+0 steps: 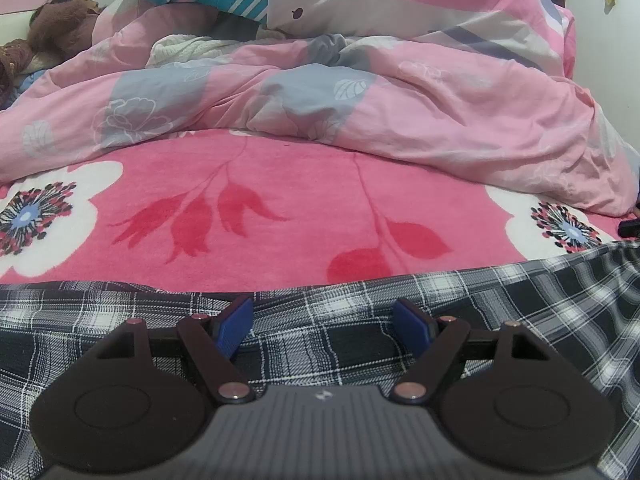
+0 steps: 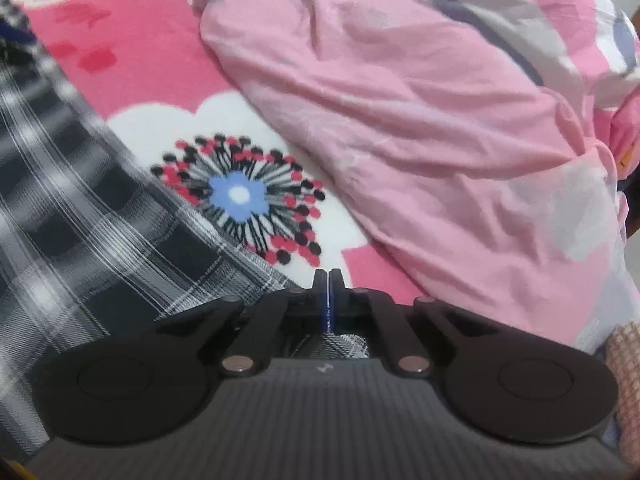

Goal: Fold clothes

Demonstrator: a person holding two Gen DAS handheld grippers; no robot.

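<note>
Left wrist view shows one plaid garment (image 1: 360, 344), black, grey and white, lying flat along the near edge of a pink flowered blanket (image 1: 280, 184). One crumpled pink duvet (image 1: 440, 120) is heaped on the far side, and one brown soft toy (image 1: 60, 20) lies far left. The left gripper (image 1: 324, 320) stands wide apart above the cloth, holding nothing. The right gripper (image 2: 328, 292) is closed; whether it pinches the garment's edge I cannot tell.
</note>
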